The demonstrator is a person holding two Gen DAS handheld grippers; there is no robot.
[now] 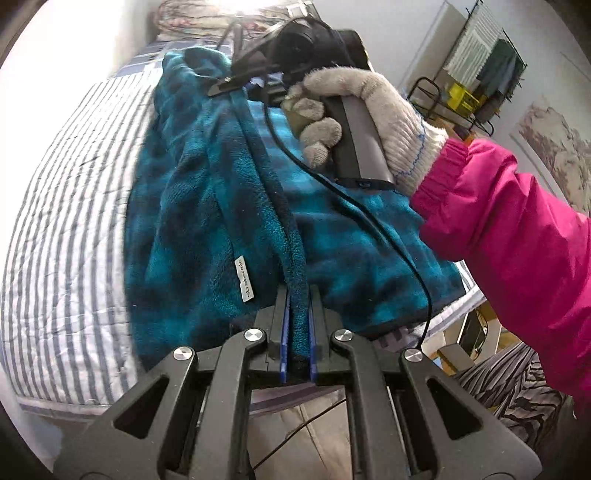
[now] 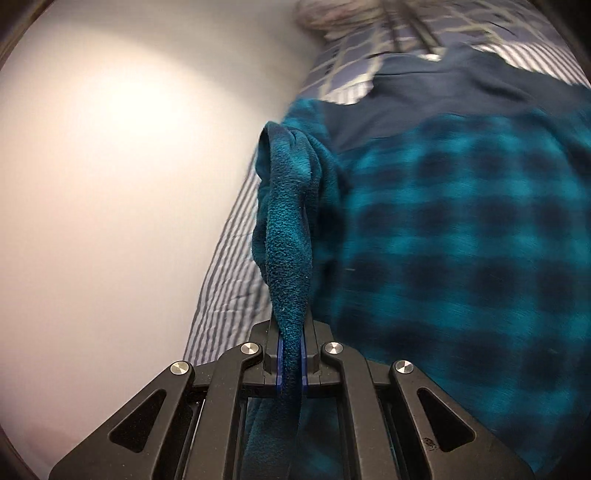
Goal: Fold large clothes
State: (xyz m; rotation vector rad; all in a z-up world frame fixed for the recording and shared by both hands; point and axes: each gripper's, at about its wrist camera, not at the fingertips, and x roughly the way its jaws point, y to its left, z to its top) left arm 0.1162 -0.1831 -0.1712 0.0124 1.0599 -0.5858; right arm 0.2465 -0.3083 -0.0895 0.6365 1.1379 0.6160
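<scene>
Left wrist view: the fleece (image 1: 192, 206), teal with dark checks, lies on the striped bed (image 1: 66, 206). Its long axis runs from the near edge toward the far end, where a quilt (image 1: 192, 22) is bunched. A gathered hem ridge runs along that axis into the left gripper (image 1: 296, 325), whose blue pads are closed on it with only cloth thickness between them. A white label (image 1: 245, 279) sits just left of the ridge. This view alone shows the right hand (image 1: 354, 122): gloved, pink sleeve (image 1: 517, 236) entering from the right, fingers wrapped round a grey handle, wrist bent down over the fleece. The right gripper (image 1: 225, 84) reaches left from it and meets the far end of the ridge; its finger gap cannot be judged here. A drying rack (image 1: 480, 62) stands far right.

Right wrist view, blurred: the right gripper (image 2: 291, 354) is closed on a twisted fold of fleece (image 2: 461, 240), which spreads to the right. A white wall (image 2: 110, 166) fills the left, unseen from the other view. Bed (image 2: 236, 258) stripes show between.
</scene>
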